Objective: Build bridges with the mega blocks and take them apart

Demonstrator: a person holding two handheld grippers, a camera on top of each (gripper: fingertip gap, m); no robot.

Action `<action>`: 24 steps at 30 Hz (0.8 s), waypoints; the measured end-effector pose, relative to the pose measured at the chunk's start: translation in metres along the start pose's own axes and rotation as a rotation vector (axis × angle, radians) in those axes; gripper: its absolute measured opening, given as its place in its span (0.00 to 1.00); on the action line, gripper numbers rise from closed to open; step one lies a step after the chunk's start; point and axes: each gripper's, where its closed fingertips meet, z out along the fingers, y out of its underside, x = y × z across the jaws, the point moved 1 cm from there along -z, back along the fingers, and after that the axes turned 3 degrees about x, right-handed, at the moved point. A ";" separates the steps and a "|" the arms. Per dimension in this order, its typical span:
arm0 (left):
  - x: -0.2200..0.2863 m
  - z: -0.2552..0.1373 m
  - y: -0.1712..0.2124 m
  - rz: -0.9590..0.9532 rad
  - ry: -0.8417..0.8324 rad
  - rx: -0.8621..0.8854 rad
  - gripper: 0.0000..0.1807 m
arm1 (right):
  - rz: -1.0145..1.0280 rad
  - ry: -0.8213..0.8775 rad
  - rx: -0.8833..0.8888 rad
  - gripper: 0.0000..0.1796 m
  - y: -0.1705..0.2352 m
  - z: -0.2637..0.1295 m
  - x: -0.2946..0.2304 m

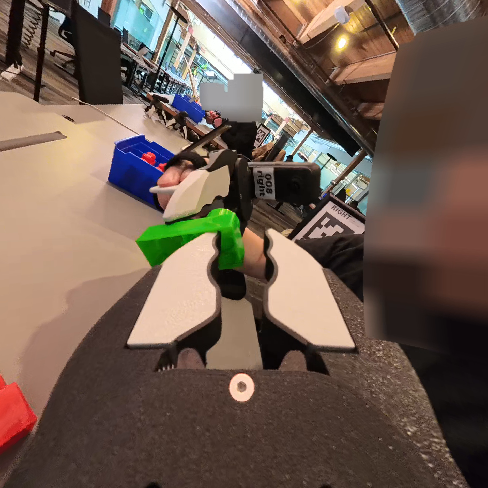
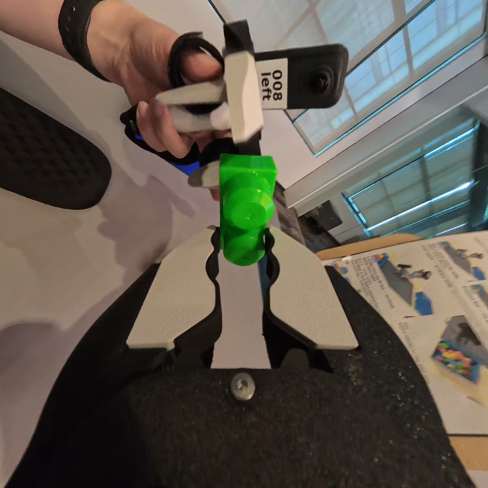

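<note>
Both claws, right claw [image 2: 241,237] pinching green block [image 2: 245,208]

A pale table [image 1: 52,211] carries a blue bin [image 1: 132,171] (red blocks [image 1: 149,158] inside).

In the left wrist view, the block [image 1: 190,237] hangs over the worktop [image 1: 66,211]. A bin [image 1: 126,169] stands at ten o'clock behind it, another block [image 1: 13,417] at seven.

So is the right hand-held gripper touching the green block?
Touching. In the right wrist view the right hand-held gripper has a fingertip pressed against each side of the green block, with no gap.
</note>
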 end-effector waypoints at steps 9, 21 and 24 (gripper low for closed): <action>-0.105 -0.079 0.059 0.340 -0.854 -0.413 0.37 | 0.442 -0.196 -0.439 0.18 0.113 -0.060 -0.021; -0.182 -0.082 0.111 0.285 -1.218 -0.573 0.58 | 0.722 -0.324 -0.780 0.18 0.189 -0.104 -0.036; -0.191 -0.078 0.118 0.196 -1.216 -0.549 0.58 | 0.688 -0.314 -0.801 0.18 0.195 -0.107 -0.035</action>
